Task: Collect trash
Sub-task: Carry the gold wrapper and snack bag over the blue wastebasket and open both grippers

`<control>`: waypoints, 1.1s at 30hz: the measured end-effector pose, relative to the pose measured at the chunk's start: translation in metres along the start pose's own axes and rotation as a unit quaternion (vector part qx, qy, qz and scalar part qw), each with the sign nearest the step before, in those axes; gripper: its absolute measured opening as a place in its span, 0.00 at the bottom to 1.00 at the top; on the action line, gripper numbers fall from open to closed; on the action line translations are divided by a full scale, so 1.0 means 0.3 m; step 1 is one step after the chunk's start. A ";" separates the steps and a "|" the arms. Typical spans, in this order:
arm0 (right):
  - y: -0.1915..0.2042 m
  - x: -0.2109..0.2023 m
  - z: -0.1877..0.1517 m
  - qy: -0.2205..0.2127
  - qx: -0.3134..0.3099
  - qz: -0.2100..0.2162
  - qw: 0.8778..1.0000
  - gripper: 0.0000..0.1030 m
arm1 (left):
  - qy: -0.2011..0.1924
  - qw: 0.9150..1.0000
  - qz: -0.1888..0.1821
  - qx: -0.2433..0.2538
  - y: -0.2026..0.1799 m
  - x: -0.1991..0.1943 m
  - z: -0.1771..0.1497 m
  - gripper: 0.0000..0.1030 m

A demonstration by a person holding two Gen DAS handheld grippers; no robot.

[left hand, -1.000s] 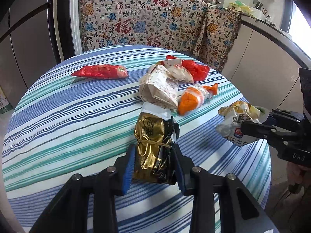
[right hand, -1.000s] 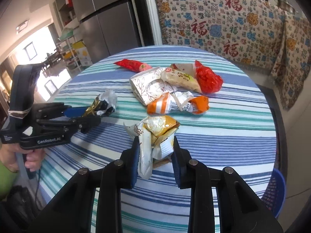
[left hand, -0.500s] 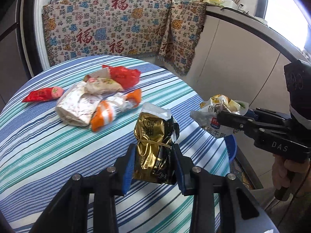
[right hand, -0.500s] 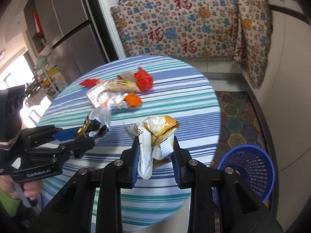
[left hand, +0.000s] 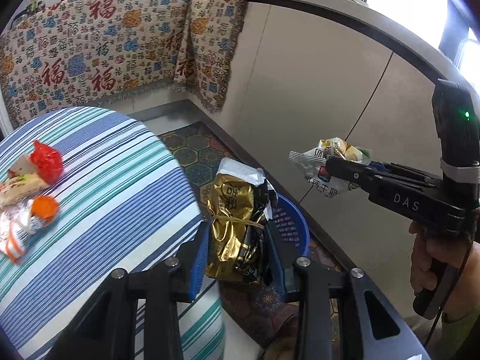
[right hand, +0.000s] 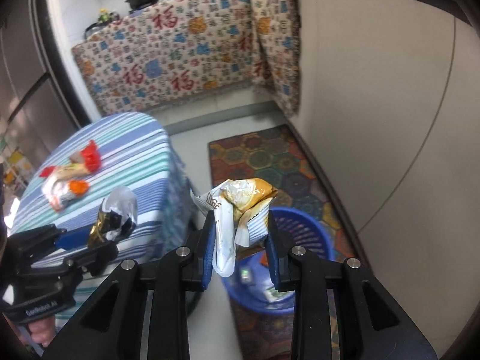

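Observation:
My left gripper (left hand: 237,255) is shut on a gold and black snack bag (left hand: 234,216), held in the air past the table edge, above the near rim of a blue basket (left hand: 292,231). It also shows in the right wrist view (right hand: 90,246) with the gold bag (right hand: 115,219). My right gripper (right hand: 240,249) is shut on a white and yellow wrapper (right hand: 240,210), held above the blue basket (right hand: 303,228), which holds some trash. The right gripper (left hand: 342,168) and its wrapper (left hand: 330,162) show at the right of the left wrist view.
The round table with a striped cloth (left hand: 114,186) stands to the left, with several wrappers (left hand: 30,186) on it. A patterned rug (right hand: 270,162) lies under the basket. Beige cabinets (left hand: 315,96) stand to the right, and a patterned cloth (right hand: 180,57) hangs behind.
Both grippers have swung right, off the table, with their wrappers still held. The blue basket has come under them and the table has slid to the left.

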State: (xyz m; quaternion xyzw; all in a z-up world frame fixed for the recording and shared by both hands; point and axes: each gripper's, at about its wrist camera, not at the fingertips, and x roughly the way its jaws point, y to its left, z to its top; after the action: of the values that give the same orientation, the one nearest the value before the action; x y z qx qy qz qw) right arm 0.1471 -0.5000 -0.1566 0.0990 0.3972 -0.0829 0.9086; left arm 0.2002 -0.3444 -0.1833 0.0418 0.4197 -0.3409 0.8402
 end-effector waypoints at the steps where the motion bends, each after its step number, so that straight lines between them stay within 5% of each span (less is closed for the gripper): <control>1: -0.032 0.012 0.006 0.002 0.004 -0.007 1.000 0.28 | 0.003 1.000 -0.001 0.003 -0.020 0.033 0.016 0.36; 12: -0.277 0.145 -0.032 0.020 0.088 -0.001 0.996 0.29 | 0.048 0.999 -0.005 0.012 -0.129 0.361 0.049 0.36; 20: -0.336 0.152 -0.015 0.012 0.114 -0.006 0.993 0.30 | 0.067 0.998 -0.009 0.021 -0.167 0.469 0.043 0.36; 22: -0.345 0.159 -0.009 0.010 0.121 0.000 0.993 0.37 | 0.072 0.997 -0.009 0.032 -0.175 0.496 0.034 0.40; 24: -0.347 0.154 -0.004 -0.002 0.125 0.003 0.992 0.61 | 0.085 0.996 -0.003 0.038 -0.180 0.540 0.030 0.57; 33: -0.336 0.090 0.014 -0.042 0.112 -0.033 0.992 0.66 | 0.071 0.997 0.001 0.003 -0.128 0.482 0.034 0.60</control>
State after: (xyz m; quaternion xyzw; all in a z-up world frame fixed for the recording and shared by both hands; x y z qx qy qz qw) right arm 0.1452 -0.6003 -0.1853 0.1838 0.3497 -0.1608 0.9045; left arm 0.2437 -0.4552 -0.2745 0.0686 0.4771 -0.3376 0.8085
